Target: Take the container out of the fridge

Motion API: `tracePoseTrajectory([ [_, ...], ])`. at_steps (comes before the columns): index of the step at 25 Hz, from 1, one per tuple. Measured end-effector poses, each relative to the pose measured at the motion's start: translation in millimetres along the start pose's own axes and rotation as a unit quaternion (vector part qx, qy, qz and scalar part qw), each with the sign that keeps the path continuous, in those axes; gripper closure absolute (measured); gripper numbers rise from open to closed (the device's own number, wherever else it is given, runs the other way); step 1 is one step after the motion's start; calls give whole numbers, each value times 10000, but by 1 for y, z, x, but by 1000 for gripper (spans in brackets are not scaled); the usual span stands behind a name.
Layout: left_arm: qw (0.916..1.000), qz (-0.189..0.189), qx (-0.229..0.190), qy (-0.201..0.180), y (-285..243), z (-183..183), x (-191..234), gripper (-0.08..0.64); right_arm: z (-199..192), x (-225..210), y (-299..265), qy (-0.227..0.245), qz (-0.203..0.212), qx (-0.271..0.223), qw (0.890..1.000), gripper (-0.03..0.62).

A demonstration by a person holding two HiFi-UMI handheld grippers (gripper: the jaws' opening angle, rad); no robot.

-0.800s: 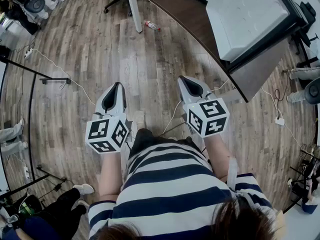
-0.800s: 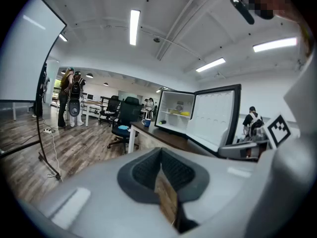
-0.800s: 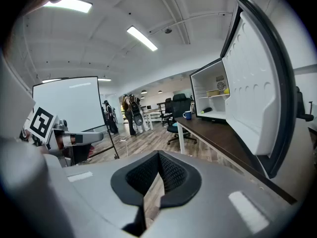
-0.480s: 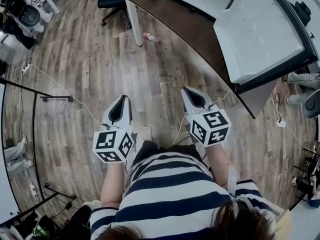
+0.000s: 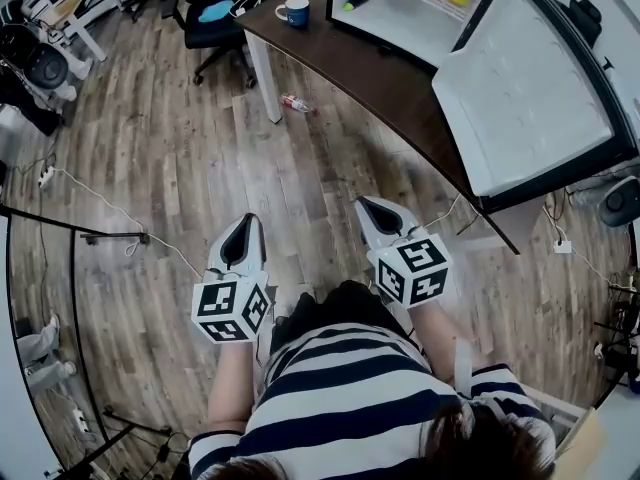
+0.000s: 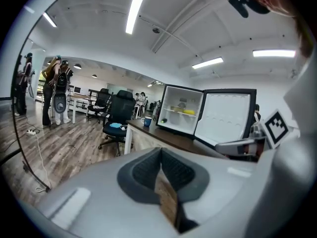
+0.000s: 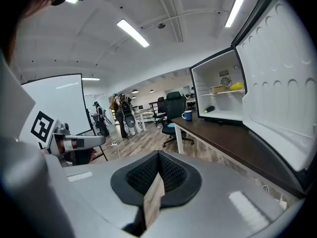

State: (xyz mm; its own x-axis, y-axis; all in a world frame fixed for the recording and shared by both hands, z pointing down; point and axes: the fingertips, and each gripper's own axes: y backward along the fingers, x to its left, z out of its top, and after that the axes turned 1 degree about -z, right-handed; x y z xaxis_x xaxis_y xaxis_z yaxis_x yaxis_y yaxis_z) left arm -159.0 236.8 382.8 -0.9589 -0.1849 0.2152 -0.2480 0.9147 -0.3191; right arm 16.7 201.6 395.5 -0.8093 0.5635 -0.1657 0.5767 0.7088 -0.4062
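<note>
– fridge (image 5: pixel 410 23) status? what do we have?
– it sits on the desk (image 5: pixel 370 68) ahead-right of us. door (image 5: pixel 525 78) is wide open, inside is white.
– container?
– tan container (image 7: pixel 217 89) on the upper shelf inside the fridge, w/ a yellow thing (image 7: pixel 237 86) just beside it. dark bottle-ish thing (image 7: pixel 208 109) lies on the fridge bottom below. too small for us to tell more.
– grippers?
– both are low in front of us over the wood floor (image 5: pixel 200 148), well apart from the fridge. left gripper (image 5: pixel 240 238) & right gripper (image 5: pixel 375 211) are side by side pointing fwd, marker cubes toward our striped shirt (image 5: pixel 340 388).
– fingers?
– left fingers (image 6: pixel 141 170) are pressed together at the tips, nothing btw them. right fingers (image 7: pixel 141 175) same: pressed together, empty.
– anything else on the desk?
– blue mug (image 5: pixel 295 11) near the desk's far end, left of the fridge. black office chair (image 5: pixel 235 28) just beyond that end, sth blue on its seat. small bottle (image 5: pixel 297 103) lies on the floor near the desk leg (image 5: pixel 262 63).
– our left side?
– white cable (image 5: pixel 110 193) runs across the floor, black stand foot (image 5: pixel 110 238) near it. whiteboard (image 7: pixel 54 103) shows in right gripper view.
– ppl?
– couple of ppl (image 6: pixel 54 90) stand far back in the room in left gripper view, under ceiling strip lights (image 6: pixel 133 14).
</note>
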Motion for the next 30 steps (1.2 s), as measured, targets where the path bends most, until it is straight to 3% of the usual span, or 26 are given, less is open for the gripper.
tracePoseTrajectory([
  [11, 9989, -339, 69, -325, -5, 21, 31, 560, 26, 30, -40, 125, 13, -97, 9999, 600],
  [22, 9981, -405, 53, -452, -30, 38, 53, 560, 62, 10, -71, 371, -72, -291, 9989, 591],
  [30, 9973, -537, -4, -501, -95, 66, 62, 560, 100, -31, -126, 808, -84, -420, 9958, 537],
])
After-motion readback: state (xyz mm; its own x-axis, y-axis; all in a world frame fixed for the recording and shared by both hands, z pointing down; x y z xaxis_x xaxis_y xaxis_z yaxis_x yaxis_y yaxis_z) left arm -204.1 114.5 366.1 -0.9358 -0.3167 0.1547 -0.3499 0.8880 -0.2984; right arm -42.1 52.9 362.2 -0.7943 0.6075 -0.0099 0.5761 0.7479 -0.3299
